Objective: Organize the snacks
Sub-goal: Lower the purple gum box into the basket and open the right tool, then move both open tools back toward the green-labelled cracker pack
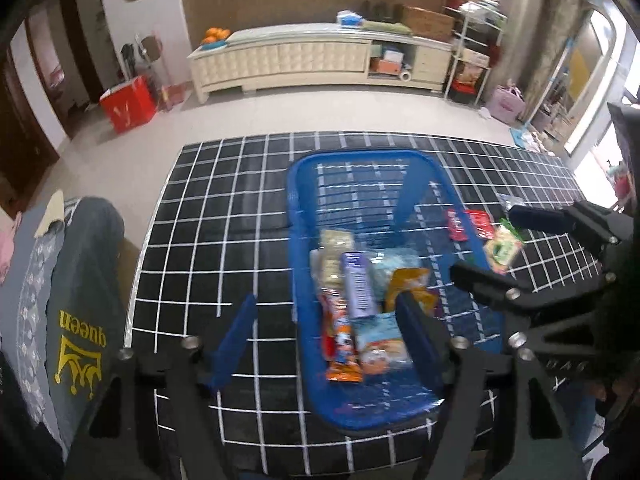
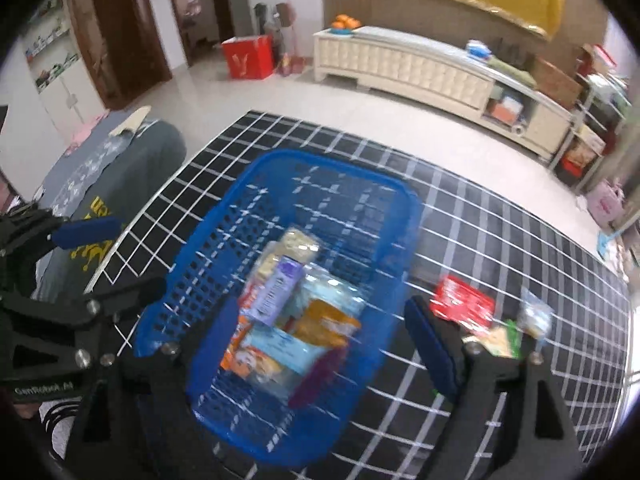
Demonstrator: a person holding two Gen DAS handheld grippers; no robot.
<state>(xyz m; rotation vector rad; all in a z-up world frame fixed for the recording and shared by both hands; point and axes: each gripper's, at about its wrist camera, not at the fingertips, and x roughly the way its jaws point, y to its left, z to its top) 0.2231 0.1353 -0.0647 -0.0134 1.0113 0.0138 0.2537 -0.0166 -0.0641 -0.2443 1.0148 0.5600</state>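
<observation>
Below, both grippers, left [image 1: 326,334] and right [image 2: 320,334], gape empty over blue perforated plastic basket [image 2: 192,280]; loose red foil snack packet [image 2: 462,304] on black grid-lined table [image 1: 208,216] looks light, crinkly, slippery – pinch at flat edge seam

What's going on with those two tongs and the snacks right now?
Both tongs, left and right, open, empty. Blue basket holds several snacks. Red packet and two more on table. Nothing in the way.

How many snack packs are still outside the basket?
3, all right of the basket: a red pack, a green pack nearer the camera, a clear bag beside it. Others may be hidden.
</observation>
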